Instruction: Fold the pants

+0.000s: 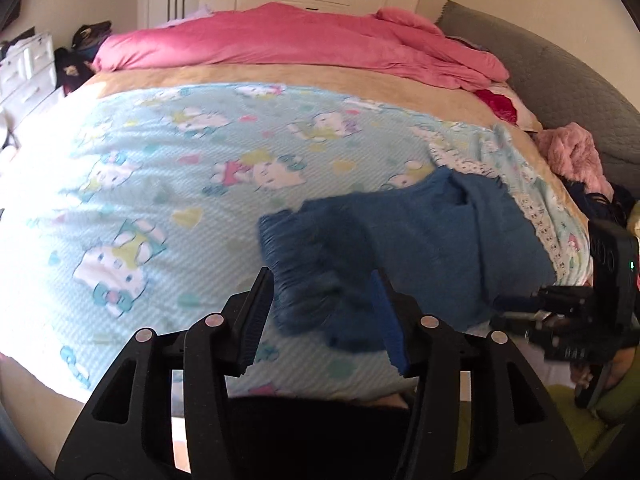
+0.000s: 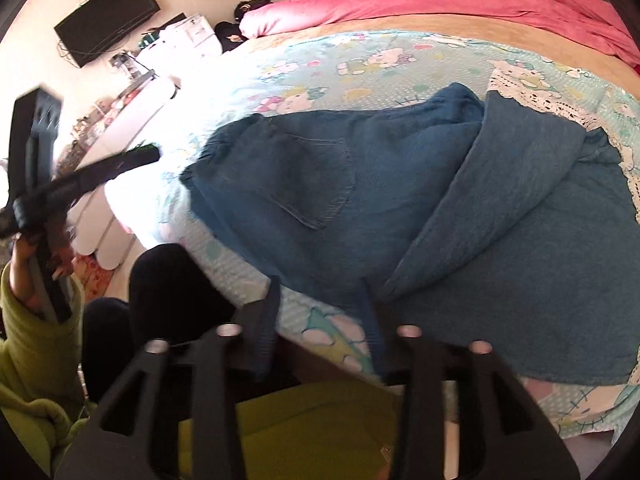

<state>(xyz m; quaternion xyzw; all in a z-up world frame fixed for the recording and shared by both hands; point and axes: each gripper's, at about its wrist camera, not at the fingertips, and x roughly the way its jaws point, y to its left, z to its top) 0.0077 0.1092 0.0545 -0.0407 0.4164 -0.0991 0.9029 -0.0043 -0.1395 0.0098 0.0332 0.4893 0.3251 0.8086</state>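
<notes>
Left wrist view: left tongs (image 1: pixel 320 312) spread, nothing pinched. Blurred edge of the blue pants (image 1: pixel 400 240) shows between the two pads, but the cloth does not look pressed. Pants lie on the cartoon-print blanket (image 1: pixel 160 168), at its near right part, well short of the pink quilt (image 1: pixel 280 36) at the far side of the blanket. Right tongs seen from the side at the pants' right edge, low and close to the cloth.

Right wrist view: right tongs (image 2: pixel 324 332) spread, empty, poised over the near edge of the pants (image 2: pixel 320 184) where blanket (image 2: pixel 320 56) shows beneath. Pants are folded over once, back pocket (image 2: pixel 316 176) up, one flap lying slantwise across the right half. Left tongs (image 2: pixel 152 156) off the pants' left end, held by a hand in a green sleeve (image 2: pixel 36 344).

Judgement: fold partly made. To do it well, square the slanting flap first, pinch both layers at matching corners, lift together, lay flat.
</notes>
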